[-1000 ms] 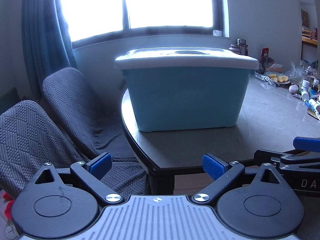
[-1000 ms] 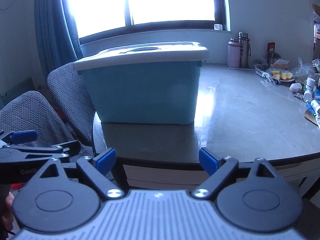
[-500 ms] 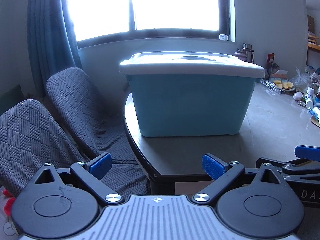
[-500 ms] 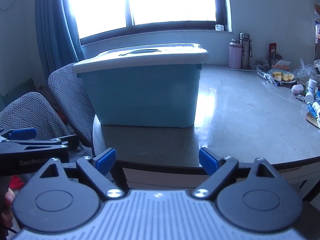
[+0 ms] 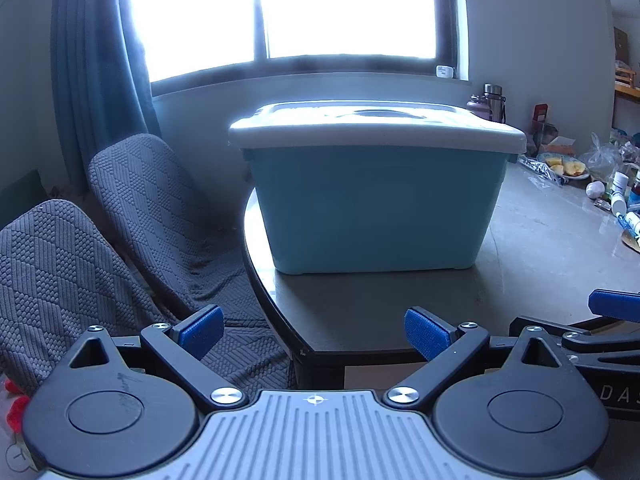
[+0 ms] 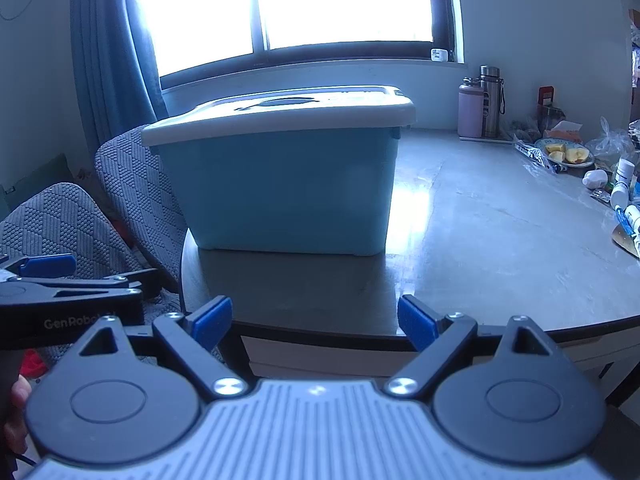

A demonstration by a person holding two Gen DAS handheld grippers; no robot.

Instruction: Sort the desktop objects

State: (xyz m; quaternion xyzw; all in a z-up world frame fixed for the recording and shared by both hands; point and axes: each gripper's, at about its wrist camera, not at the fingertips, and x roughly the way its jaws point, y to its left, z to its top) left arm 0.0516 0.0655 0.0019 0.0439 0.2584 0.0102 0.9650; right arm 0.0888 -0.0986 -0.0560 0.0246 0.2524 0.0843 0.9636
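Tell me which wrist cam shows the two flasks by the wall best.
Right wrist: both flasks stand fully visible on the table, clear of the blue bin. In the left wrist view, the bin's lid hides their lower parts.

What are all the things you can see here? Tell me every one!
Storage box: 1, blue, lid on, left end of the table.
Lid: 1, white, on the box.
Table: 1, grey.
Chairs: 2, grey covers, left of the table.
Curtain: 1, blue, left of the window.
Window: 1, bright, behind the box.
Flasks: 2, pink and steel, by the far wall.
Plate of fruit: 1, yellow pieces, far right.
Small bottles: several, white, right edge.
Left gripper: black, blue pads, open.
Right gripper: same, open.
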